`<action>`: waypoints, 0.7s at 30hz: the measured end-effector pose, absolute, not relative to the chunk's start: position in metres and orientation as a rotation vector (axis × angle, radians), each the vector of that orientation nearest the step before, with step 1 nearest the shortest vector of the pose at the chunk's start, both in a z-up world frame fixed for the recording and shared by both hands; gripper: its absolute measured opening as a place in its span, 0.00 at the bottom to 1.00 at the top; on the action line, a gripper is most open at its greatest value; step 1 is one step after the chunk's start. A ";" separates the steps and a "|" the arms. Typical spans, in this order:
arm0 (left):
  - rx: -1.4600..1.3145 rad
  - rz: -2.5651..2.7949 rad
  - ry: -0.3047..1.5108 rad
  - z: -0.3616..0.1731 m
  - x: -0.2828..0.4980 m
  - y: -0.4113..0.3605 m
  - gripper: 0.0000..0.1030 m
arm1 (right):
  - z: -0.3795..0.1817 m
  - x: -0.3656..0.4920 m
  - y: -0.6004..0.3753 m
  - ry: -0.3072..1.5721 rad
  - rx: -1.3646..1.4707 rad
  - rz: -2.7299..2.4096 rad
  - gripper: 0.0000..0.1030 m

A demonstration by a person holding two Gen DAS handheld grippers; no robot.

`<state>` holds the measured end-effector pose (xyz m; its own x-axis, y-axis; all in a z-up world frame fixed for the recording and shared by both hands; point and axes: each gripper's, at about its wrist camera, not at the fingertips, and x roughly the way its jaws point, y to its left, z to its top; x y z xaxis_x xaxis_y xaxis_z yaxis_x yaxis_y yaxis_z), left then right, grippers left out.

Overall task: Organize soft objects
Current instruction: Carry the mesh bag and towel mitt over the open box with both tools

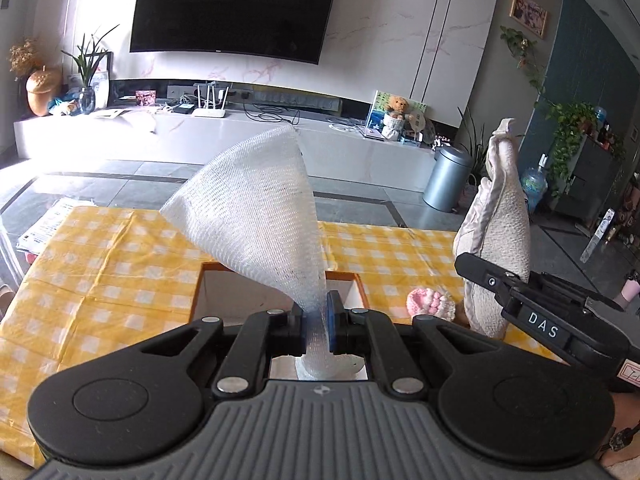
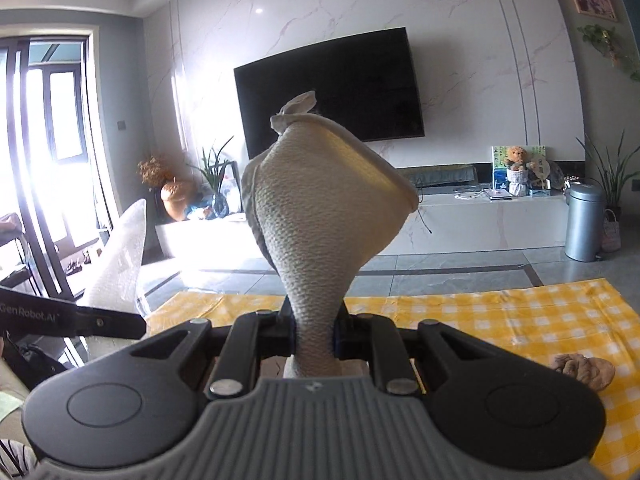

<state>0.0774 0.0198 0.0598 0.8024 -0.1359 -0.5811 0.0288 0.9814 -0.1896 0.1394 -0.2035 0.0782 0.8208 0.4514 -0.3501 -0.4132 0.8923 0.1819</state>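
Both grippers pinch only cloth corners, left gripper (image 1: 317, 322) on white mesh cloth (image 1: 256, 216) at frame centre, right gripper (image 2: 316, 338) on beige textured towel (image 2: 320, 216); either could slip free.

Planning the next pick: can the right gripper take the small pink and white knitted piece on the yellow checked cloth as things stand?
Probably not yet. The right gripper is shut on a beige textured cloth, so its jaws are taken. The pink and white knitted piece lies uncovered on the yellow checked tablecloth, beside the open cardboard box.

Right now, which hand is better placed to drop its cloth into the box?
Left. The left tool holds the white mesh cloth directly over the open box; the right tool is beside it.
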 end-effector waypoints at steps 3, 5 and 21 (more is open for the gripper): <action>-0.191 -0.082 0.655 0.049 0.083 0.039 0.09 | 0.067 0.150 -0.184 0.439 0.042 0.440 0.14; -0.214 -0.087 0.684 0.038 0.088 0.054 0.09 | 0.058 0.158 -0.169 0.478 -0.012 0.428 0.14; -0.351 -0.114 0.716 0.012 0.083 0.115 0.09 | -0.038 0.210 -0.002 0.811 -0.546 0.546 0.14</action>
